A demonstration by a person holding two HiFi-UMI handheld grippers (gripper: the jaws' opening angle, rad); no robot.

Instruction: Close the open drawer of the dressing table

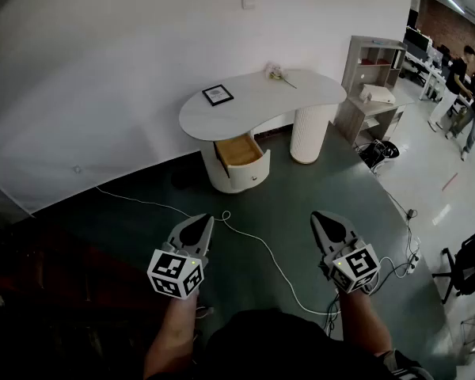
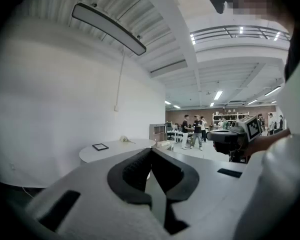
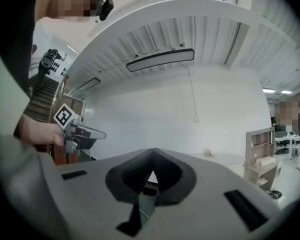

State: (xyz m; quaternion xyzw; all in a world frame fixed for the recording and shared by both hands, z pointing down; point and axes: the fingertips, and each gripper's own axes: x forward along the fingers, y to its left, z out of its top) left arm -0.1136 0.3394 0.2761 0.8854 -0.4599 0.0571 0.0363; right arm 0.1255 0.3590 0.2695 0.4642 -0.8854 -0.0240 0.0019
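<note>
The left gripper is shut, its two jaws pressed tip to tip, and it holds nothing. The right gripper is shut the same way and holds nothing too. Both are held out low over the dark floor, side by side with a gap between them. The dressing table is white and stands far ahead of both grippers, against the wall. Its drawer is pulled out toward the grippers, and the wood inside shows. A small picture frame and some flowers lie on the table top. A white cable runs along the floor between the two grippers.
</note>
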